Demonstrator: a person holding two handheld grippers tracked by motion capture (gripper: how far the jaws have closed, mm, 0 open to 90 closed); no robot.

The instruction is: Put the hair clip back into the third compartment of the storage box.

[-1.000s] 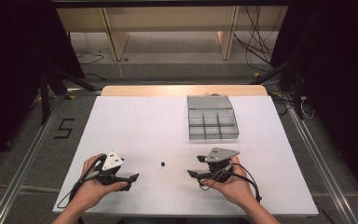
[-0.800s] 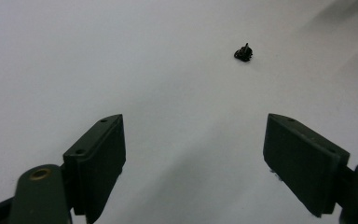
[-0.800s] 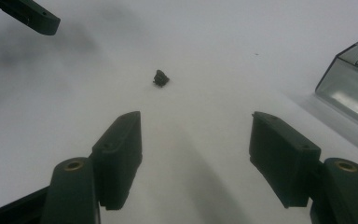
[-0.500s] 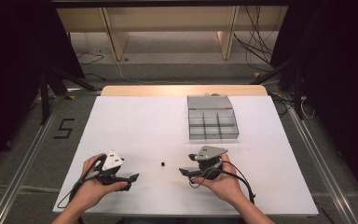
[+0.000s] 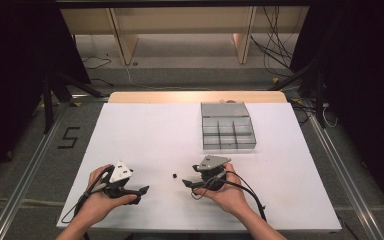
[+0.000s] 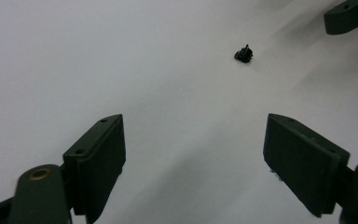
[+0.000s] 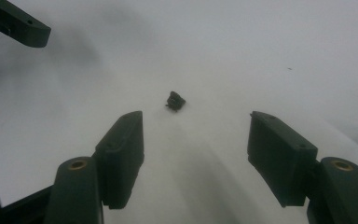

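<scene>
Both forearms enter from the near edge of the white table (image 5: 155, 130), palms up under the grippers. Left hand (image 5: 97, 202) cradles the left gripper (image 5: 142, 190) near the table's near-left part; grey three-cornered plate on top, tips pointing right toward the table's middle. Jaws spread wide apart in the left gripper view, nothing between them, held low over the table.

Right hand (image 5: 225, 192) holds the right gripper (image 5: 186, 183) near the table's near edge, right of centre; tips point left, toward the left gripper. Jaws parted wide, nothing gripped. Cables trail back from each gripper along the wrists.
</scene>
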